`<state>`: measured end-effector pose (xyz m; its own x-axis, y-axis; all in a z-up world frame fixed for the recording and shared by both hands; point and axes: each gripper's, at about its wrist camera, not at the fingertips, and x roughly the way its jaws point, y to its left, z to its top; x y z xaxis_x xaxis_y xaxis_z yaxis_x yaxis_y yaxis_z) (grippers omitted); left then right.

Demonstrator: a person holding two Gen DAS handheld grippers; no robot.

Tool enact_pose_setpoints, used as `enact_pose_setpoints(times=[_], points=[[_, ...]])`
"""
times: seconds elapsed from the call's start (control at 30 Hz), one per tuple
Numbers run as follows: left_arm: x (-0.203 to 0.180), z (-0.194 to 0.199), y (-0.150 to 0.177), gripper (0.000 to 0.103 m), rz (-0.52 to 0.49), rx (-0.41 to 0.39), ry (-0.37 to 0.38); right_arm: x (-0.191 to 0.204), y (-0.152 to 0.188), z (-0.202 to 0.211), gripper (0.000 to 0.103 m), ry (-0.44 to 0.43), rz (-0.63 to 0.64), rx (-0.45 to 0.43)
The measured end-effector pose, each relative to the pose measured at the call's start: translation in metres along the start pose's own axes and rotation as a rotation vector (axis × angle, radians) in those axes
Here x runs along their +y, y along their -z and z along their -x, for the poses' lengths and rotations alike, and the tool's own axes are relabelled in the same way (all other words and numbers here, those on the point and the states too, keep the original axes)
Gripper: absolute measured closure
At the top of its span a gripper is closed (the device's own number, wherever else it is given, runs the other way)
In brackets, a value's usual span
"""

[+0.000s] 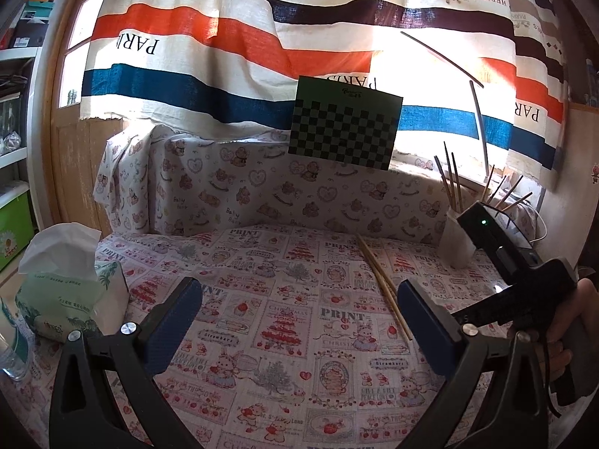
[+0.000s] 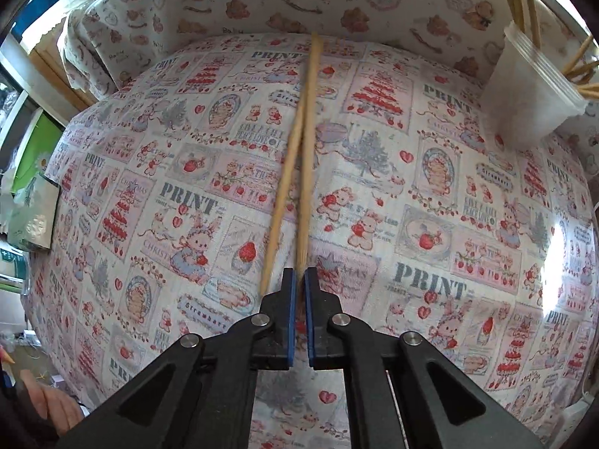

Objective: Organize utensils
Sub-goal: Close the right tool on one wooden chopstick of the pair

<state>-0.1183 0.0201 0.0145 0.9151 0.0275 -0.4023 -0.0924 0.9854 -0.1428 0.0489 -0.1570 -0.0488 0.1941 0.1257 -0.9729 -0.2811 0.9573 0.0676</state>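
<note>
Chopsticks, tan bamboo pair (image 2: 299,157) | my right gripper (image 2: 298,280) clenched on one stick | left gripper (image 1: 299,299) gaped empty | lift level toward clear plastic cup (image 2: 524,101)

Matt wooden chopsticks (image 2: 305,142) – printed cloth tablecloth (image 2: 430,194) – translucent plastic cup (image 2: 531,97)

Patterned tablecloth (image 2: 430,194) bearing two chopsticks (image 2: 288,172), plastic cup (image 2: 528,101), tissue pack (image 1: 71,295).

Lived-in home room, striped fabric curtain (image 1: 224,37) over a sunlit window, worktop (image 1: 262,318) under a cartoon-print cloth, tissue pack (image 1: 67,292), cluttered storage shelves (image 1: 18,75) at the left, wooden door frame (image 1: 71,172)
</note>
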Motion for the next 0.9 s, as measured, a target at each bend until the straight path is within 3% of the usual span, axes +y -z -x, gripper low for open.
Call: enact_pose_setpoints(times=[0.1, 0.17, 0.3, 0.4, 0.6, 0.9], points=[[-0.003, -0.006, 0.003, 0.000, -0.014, 0.033, -0.006, -0.026, 0.019, 0.018, 0.098, -0.036, -0.037, -0.080], [-0.006, -0.008, 0.007, 0.000, -0.020, 0.039, -0.013, -0.045, 0.038, 0.035, 0.098, -0.066, -0.058, -0.196], [-0.017, -0.013, 0.012, 0.000, -0.046, 0.067, 0.001, -0.073, 0.080, 0.052, 0.098, -0.030, -0.114, -0.373], [-0.028, -0.008, 0.014, 0.000, -0.078, 0.045, -0.002, -0.085, 0.099, 0.056, 0.098, -0.079, -0.163, -0.411], [-0.046, -0.005, 0.020, 0.000, -0.171, 0.020, -0.048, -0.083, 0.129, 0.059, 0.099, -0.025, -0.162, -0.495], [-0.061, -0.003, 0.020, 0.000, -0.227, -0.009, -0.113, -0.083, 0.126, 0.044, 0.097, -0.018, -0.153, -0.424]])
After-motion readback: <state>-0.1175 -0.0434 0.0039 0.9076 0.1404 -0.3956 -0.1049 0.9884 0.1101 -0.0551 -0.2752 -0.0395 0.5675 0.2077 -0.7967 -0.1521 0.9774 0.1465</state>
